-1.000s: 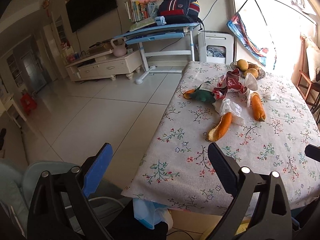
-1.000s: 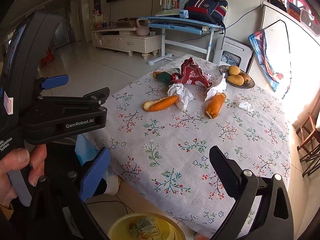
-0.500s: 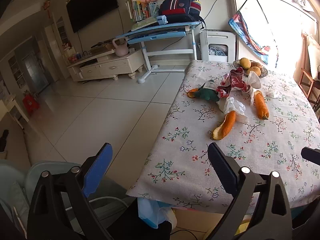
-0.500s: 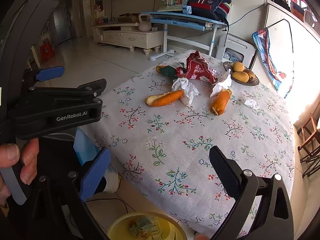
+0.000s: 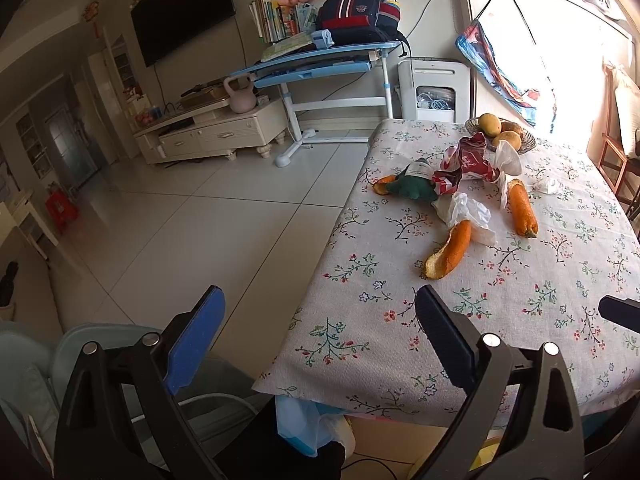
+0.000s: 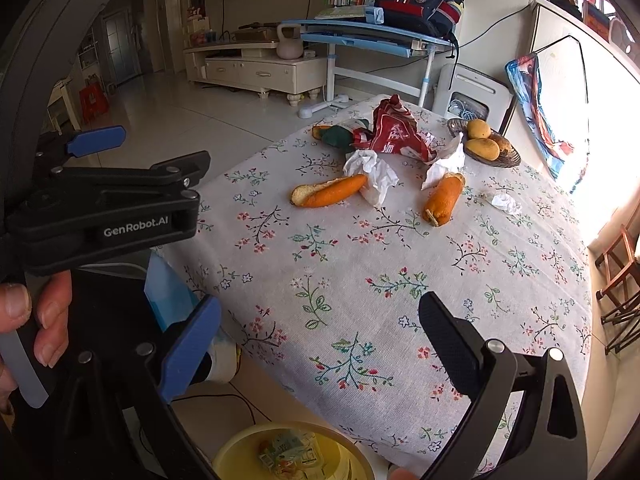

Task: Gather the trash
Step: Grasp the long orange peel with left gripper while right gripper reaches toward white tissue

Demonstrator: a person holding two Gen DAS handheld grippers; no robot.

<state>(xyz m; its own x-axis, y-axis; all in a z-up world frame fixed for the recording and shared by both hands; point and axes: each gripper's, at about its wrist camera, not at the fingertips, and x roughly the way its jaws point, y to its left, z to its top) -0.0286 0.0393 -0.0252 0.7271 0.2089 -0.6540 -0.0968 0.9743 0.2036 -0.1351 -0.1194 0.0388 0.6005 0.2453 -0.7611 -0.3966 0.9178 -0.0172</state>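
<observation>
A: Looking over the bench point(image 6: 400, 280) from the near edge, I have both tools spread wide and empty: the left hand-held gripper point(image 5: 316, 336) hangs off the bench's left corner, the right hand-held gripper point(image 6: 320, 332) sits over bare cloth. The trash lies in a cluster toward the far end, well apart from either.

B: Left to right, what's there?

A: A green wrapper point(image 6: 338, 135) with a bit of peel point(image 6: 318, 131) behind it, then the red bag point(image 6: 394, 134), the long peel point(image 6: 330, 194) touching a crumpled tissue point(image 6: 372, 170), a second tissue point(image 6: 446, 162) against the stubby peel point(image 6: 442, 200), and a small tissue scrap point(image 6: 506, 202) off alone.

B: How will they handle?

A: All light, I'd judge. The peels look curled and fairly stiff; I'd pinch across the middle of each. Tissues are soft and will squash, so I'd bite into the bulk. The red bag looks crinkly and slick; a raised fold is the best hold.

B: Anything in the way?

A: The fruit bowl point(image 6: 502, 160) stands just beside the red bag and second tissue. That isn't trash, so I'd keep off it. The yellow bin point(image 6: 240, 452) sits below the near edge, so the cloth's overhang is what I'd have to clear.
</observation>
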